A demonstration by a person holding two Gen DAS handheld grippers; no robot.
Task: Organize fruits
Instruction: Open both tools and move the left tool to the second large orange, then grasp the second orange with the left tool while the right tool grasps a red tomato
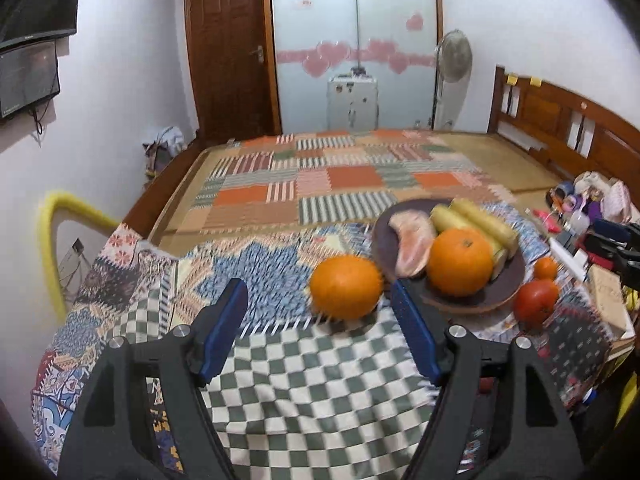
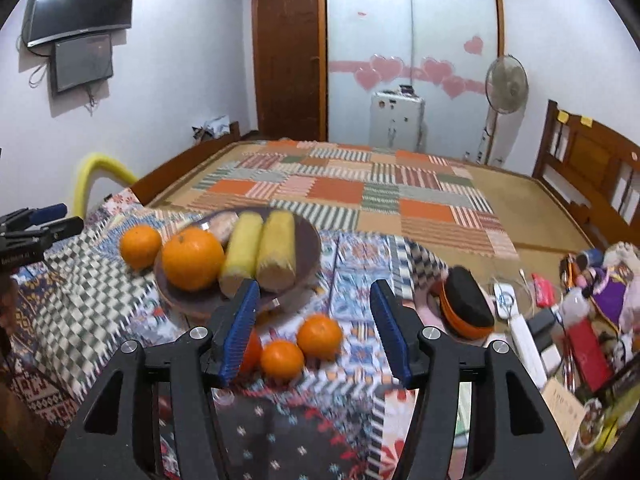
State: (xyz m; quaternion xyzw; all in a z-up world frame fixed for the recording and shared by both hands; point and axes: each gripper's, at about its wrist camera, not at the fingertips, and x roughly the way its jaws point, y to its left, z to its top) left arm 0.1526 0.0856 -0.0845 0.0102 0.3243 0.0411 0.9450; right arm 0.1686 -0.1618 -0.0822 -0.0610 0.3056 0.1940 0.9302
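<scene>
The left gripper (image 1: 318,300) is spread wide and holds nothing — the loose orange (image 1: 346,286) sits on the cloth just ahead of its fingertips, a little right of the midline and closer to the right-hand pad. A round fruit has no long axis to line up with, so the coming move seems to turn only on easing forward and slightly right until the orange lies between the pads. Just beyond it, to the right, is the brown plate (image 1: 476,300), already carrying another orange (image 1: 460,266), two yellow cobs and a pinkish piece.

The right gripper (image 2: 316,302) is also open and empty, with two small oranges (image 2: 302,346) on the cloth between its fingers; a red fruit is half hidden behind its left pad.

The left view shows that red fruit (image 1: 536,304) whole — but only one small orange. The right view alone shows both.
</scene>
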